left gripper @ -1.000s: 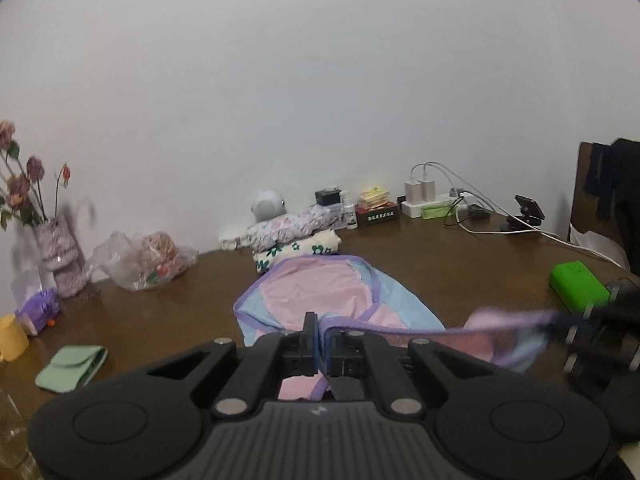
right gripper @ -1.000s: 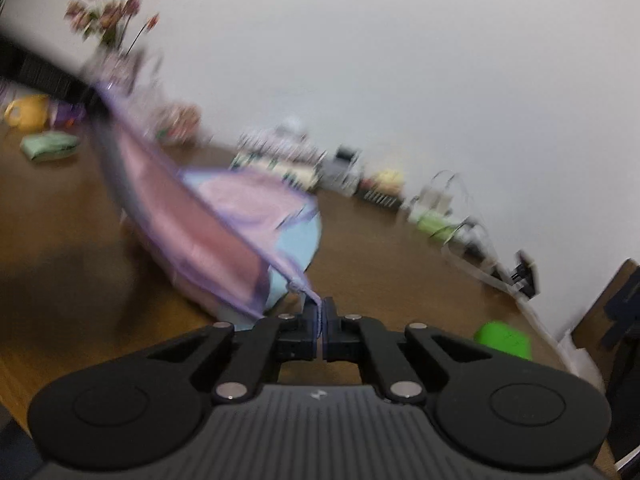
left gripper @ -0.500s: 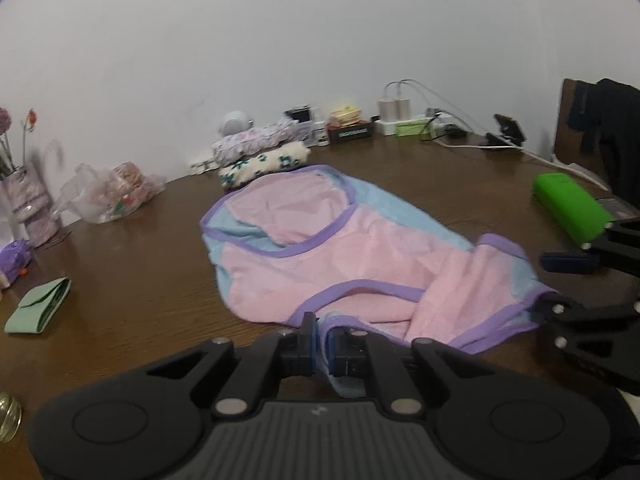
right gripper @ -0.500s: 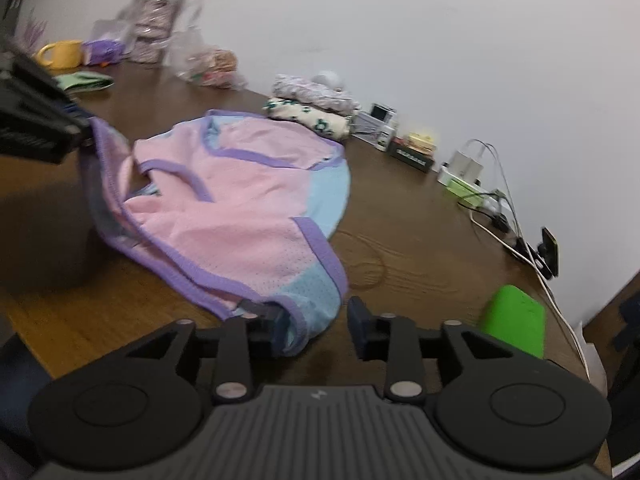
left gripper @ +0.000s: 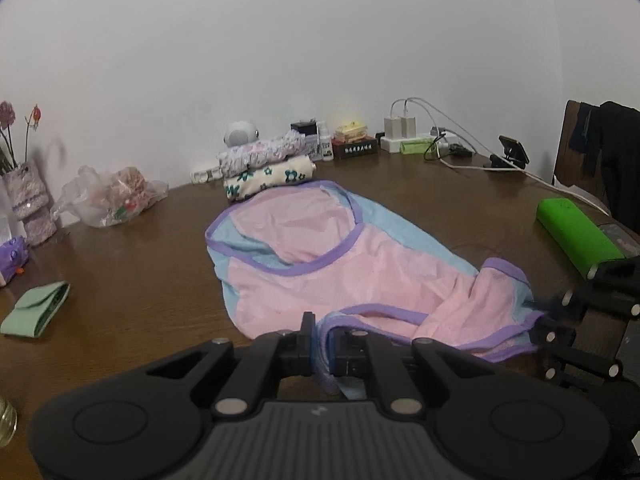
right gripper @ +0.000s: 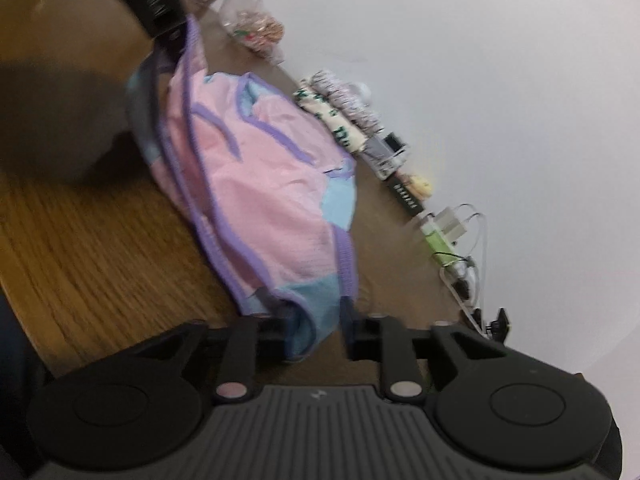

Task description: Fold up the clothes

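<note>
A pink garment (left gripper: 320, 264) with light-blue panels and purple trim lies spread on the brown wooden table (left gripper: 140, 280). My left gripper (left gripper: 322, 354) is shut on its near purple-and-blue hem, low over the table. At the right edge of the left wrist view, the right gripper (left gripper: 560, 320) sits at the garment's other near corner. In the tilted, blurred right wrist view, the right gripper (right gripper: 320, 332) has its jaws apart and closing, with the blue corner of the garment (right gripper: 260, 184) between them, against the left finger. The left gripper (right gripper: 160, 20) shows top left at the far hem.
Two folded patterned garments (left gripper: 266, 164) are stacked behind the pink one. A green case (left gripper: 576, 236) lies at right, a green pouch (left gripper: 36, 312) and plastic bag (left gripper: 108, 196) at left. Chargers and cables (left gripper: 420, 144) line the wall; a chair with dark clothing (left gripper: 600, 152) stands far right.
The garment hung stretched between both grippers; both have sunk and it now lies on the table. The right jaws went from shut to apart, and the right view has rolled.
</note>
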`<act>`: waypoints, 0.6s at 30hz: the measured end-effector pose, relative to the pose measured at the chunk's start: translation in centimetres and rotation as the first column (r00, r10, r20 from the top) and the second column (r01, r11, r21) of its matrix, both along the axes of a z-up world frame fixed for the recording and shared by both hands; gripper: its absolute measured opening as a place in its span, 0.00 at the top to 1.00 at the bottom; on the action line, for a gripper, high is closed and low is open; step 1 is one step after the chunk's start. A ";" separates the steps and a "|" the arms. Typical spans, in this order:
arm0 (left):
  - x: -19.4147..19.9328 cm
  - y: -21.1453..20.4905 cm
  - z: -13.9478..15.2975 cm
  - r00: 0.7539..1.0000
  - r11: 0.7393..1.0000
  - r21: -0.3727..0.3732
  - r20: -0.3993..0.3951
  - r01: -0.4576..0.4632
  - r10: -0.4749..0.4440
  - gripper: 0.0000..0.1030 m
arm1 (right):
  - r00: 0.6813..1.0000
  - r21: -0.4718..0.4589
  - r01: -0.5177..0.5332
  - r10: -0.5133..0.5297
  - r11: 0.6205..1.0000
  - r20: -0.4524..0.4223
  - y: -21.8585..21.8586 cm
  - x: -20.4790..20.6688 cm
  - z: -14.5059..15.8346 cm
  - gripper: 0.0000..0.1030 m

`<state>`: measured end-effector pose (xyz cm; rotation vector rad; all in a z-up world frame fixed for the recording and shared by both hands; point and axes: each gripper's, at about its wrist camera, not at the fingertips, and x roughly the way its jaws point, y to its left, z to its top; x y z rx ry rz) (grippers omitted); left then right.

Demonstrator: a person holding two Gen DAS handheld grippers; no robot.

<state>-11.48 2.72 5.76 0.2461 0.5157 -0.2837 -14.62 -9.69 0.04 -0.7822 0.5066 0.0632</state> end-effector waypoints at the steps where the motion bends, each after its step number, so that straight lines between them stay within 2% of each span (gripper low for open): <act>1: -0.1 -0.1 0.3 1.000 1.000 0.012 0.014 0.003 -0.003 0.96 | 1.000 0.027 -0.007 0.007 1.000 -0.012 -0.2 0.1 0.4 0.99; 3: -0.5 -0.1 2.4 0.996 0.999 0.038 0.090 0.009 -0.012 0.96 | 1.000 0.134 -0.022 0.021 0.991 0.007 -1.3 0.0 3.2 0.99; 5: -0.9 0.4 6.1 0.980 0.999 0.044 0.196 0.016 -0.024 0.96 | 0.996 0.243 -0.052 0.034 0.969 0.077 -3.3 -0.5 8.0 0.99; 8: -2.3 2.3 13.2 0.943 0.995 -0.059 0.328 0.077 -0.053 0.94 | 0.977 0.390 -0.122 0.042 0.913 0.207 -6.6 -1.6 16.0 0.99; 11: -4.7 3.1 19.1 0.894 0.978 -0.111 0.434 0.176 -0.111 0.94 | 0.932 0.504 -0.238 0.050 0.830 0.359 -9.5 -4.3 23.6 0.99; 13: -6.4 3.7 23.0 0.852 0.960 -0.138 0.503 0.244 -0.144 0.95 | 0.887 0.522 -0.310 0.044 0.795 0.460 -10.5 -6.4 27.6 0.99; 14: -7.2 4.0 24.9 0.829 0.949 -0.150 0.537 0.278 -0.158 0.95 | 0.861 0.513 -0.337 0.039 0.790 0.506 -10.6 -7.4 29.3 0.99; 17: -8.8 4.3 29.4 0.761 0.947 -0.143 0.635 0.286 -0.134 0.95 | 0.787 0.462 -0.398 0.036 0.792 0.616 -10.6 -9.6 33.8 0.99; 18: -8.9 4.4 30.3 0.752 0.947 -0.141 0.645 0.288 -0.133 0.95 | 0.768 0.445 -0.409 0.037 0.797 0.639 -10.4 -10.0 34.9 0.99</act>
